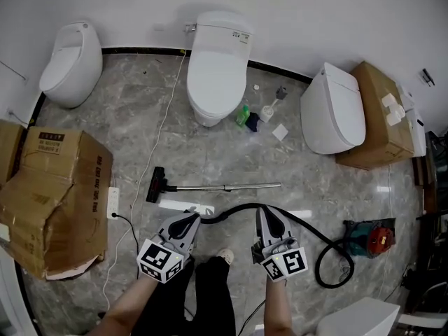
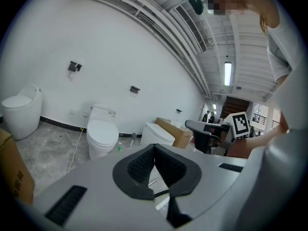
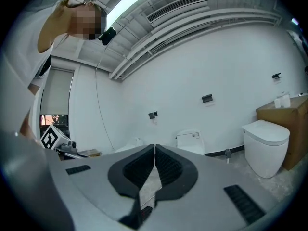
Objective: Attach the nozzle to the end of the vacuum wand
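Observation:
A silver vacuum wand (image 1: 231,186) lies flat on the marble floor. A black floor nozzle (image 1: 155,185) sits against its left end. A black hose (image 1: 308,228) curves from near the wand toward a red and teal vacuum body (image 1: 372,238) at the right. My left gripper (image 1: 192,218) hovers just below the wand, shut and empty. My right gripper (image 1: 265,213) is beside it over the hose, also shut with nothing in it. In the left gripper view the left gripper (image 2: 154,149) has its pads together, and in the right gripper view the right gripper (image 3: 154,149) does too.
Three white toilets (image 1: 217,68) (image 1: 70,63) (image 1: 334,109) stand along the far wall. Cardboard boxes sit at the left (image 1: 56,201) and at the right (image 1: 378,114). A white power strip (image 1: 113,201) with cable lies left of the nozzle. Small bottles (image 1: 252,117) stand by the middle toilet.

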The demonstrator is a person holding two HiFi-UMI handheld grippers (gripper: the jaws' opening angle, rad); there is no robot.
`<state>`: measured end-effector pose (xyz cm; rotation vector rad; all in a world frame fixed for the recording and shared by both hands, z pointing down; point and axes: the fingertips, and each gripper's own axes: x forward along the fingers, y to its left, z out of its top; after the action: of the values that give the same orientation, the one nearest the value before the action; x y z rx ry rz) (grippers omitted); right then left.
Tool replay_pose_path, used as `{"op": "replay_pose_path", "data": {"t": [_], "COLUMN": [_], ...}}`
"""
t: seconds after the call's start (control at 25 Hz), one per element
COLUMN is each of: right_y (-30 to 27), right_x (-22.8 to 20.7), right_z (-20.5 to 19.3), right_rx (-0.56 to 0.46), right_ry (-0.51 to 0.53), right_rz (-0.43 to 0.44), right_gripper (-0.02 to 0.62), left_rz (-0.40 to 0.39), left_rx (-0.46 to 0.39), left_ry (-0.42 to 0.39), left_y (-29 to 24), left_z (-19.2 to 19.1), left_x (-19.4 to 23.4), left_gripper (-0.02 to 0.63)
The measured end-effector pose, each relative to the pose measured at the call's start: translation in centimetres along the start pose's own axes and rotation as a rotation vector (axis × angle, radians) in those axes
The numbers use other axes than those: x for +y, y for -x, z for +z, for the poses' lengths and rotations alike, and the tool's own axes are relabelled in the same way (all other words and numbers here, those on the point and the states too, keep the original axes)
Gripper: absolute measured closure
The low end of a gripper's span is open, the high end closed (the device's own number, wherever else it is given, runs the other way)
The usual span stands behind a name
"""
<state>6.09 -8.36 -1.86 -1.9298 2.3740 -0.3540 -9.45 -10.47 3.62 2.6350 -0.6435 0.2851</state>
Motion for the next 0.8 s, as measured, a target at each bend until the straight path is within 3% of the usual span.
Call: {"op": "replay_pose_path", "data": {"t": [0.32,0.8], "right_y": [0.5,-0.1], "right_x": [-6.1,-12.9], "right_z": [-4.8,-18.9], "right_rx": [-0.036,-0.059], "right_ry": [-0.102,-0.104], "right_rz": [0.016,-0.013], "right_gripper": [0.578,0.578], "left_rz": [-0.032,0.0], "left_rx": [0.013,-0.003], "left_ry": [0.004,-0.011], "left_y": [-5.5,-11.9], "left_z": [-5.4,-17.4], "left_x": [-0.2,4.9], "left_gripper": [0.598,0.598]}}
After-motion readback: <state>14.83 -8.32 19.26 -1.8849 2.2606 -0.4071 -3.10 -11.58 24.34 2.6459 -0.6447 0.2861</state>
